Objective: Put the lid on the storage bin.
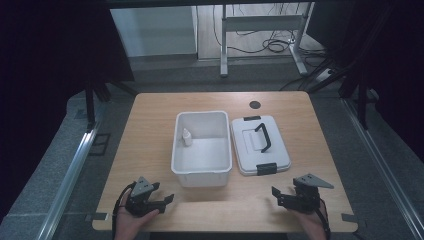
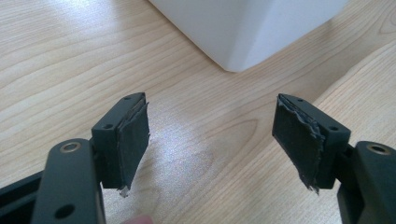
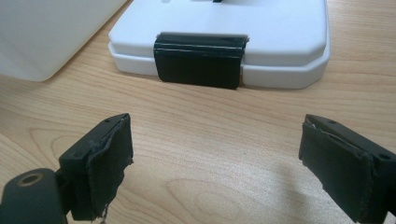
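Table: light wooden table [image 1: 150, 125], dark room.
Bin: open white plastic bin [image 1: 202, 172]; small white bottle [image 1: 186, 137] inside.
Lid: white lid with black handle [image 1: 260, 146], beside the bin.
Fingers: left gripper [image 1: 161, 196] and right gripper [image 1: 278, 194] wide open, empty.
Next, judged: lid to be gripped by both ends, kept level.

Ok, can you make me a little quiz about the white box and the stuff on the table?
1. True or false: the lid is on top of the white box.
2. What lies inside the white box? A) a small white bottle B) a red ball C) a spoon
3. Fill in: the handle on the lid is coloured ____.

Key
1. False. The lid lies flat on the table, beside the box, on its right.
2. A. A small white bottle is in the box, by its left wall.
3. Black. The handle is black, like the clip on the lid's near edge.
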